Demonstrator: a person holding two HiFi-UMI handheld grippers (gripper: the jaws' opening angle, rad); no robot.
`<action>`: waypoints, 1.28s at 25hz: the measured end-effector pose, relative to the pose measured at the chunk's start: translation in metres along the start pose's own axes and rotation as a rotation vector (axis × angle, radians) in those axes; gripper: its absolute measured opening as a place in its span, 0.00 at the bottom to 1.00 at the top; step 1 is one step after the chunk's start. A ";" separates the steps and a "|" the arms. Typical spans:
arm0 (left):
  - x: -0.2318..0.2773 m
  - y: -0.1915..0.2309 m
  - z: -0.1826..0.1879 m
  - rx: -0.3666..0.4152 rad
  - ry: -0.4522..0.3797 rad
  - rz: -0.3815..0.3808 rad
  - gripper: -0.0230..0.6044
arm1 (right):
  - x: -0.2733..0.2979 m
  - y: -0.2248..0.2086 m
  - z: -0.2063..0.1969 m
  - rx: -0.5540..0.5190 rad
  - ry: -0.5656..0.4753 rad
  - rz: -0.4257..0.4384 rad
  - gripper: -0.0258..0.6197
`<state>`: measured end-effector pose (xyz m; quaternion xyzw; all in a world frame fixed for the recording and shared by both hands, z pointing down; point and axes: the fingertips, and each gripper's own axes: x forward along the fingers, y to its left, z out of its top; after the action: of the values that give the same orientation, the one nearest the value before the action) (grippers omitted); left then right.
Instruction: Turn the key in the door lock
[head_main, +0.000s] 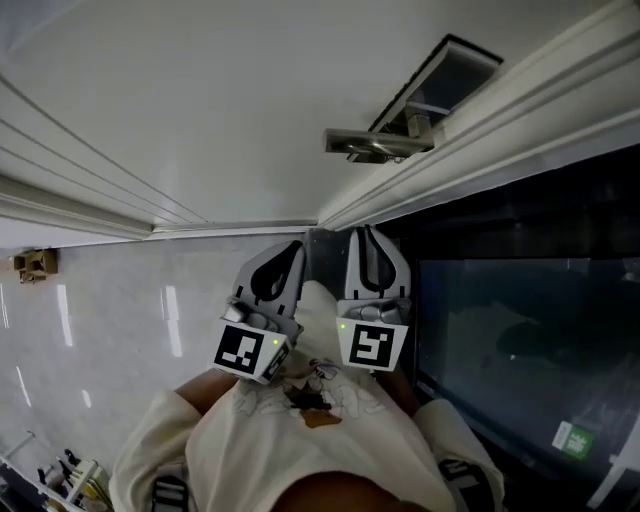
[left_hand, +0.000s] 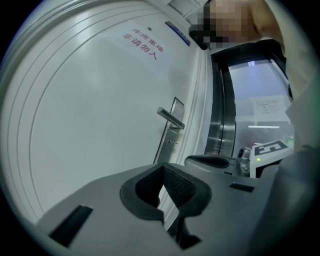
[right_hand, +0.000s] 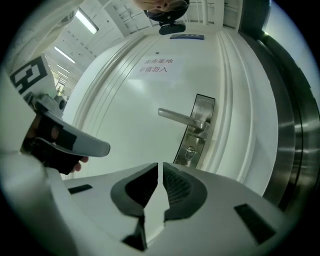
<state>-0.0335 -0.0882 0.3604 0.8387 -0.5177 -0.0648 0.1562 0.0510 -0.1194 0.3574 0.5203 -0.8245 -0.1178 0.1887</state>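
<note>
The white door (head_main: 200, 110) carries a metal lever handle (head_main: 375, 143) on a long lock plate (right_hand: 197, 131). Below the handle, a small key (left_hand: 171, 141) sticks out of the lock cylinder (right_hand: 190, 151). Both grippers hang close to the person's body, well back from the door, and point level at it. My left gripper (head_main: 290, 250) has its pads (left_hand: 182, 186) touching at the tips and holds nothing. In my right gripper (head_main: 367, 238), a narrow slit shows between the pads (right_hand: 175, 187), and nothing is in it.
A dark-framed glass panel (head_main: 520, 330) stands to the right of the door frame (head_main: 480, 130). Pale glossy floor tiles (head_main: 100, 320) lie to the left, with a small cardboard piece (head_main: 35, 263) by the wall. Red lettering (right_hand: 155, 65) is printed high on the door.
</note>
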 end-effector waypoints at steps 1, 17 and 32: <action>0.004 0.004 0.001 -0.001 0.007 -0.008 0.04 | 0.008 -0.004 0.006 -0.008 -0.012 -0.018 0.09; 0.040 0.002 0.014 -0.007 0.038 -0.110 0.04 | 0.053 -0.061 0.044 -0.439 -0.025 -0.225 0.19; 0.024 0.011 0.008 -0.006 0.030 -0.106 0.04 | 0.084 -0.077 0.031 -0.685 0.105 -0.325 0.17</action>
<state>-0.0339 -0.1151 0.3580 0.8654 -0.4697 -0.0618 0.1630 0.0682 -0.2281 0.3152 0.5562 -0.6335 -0.3880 0.3724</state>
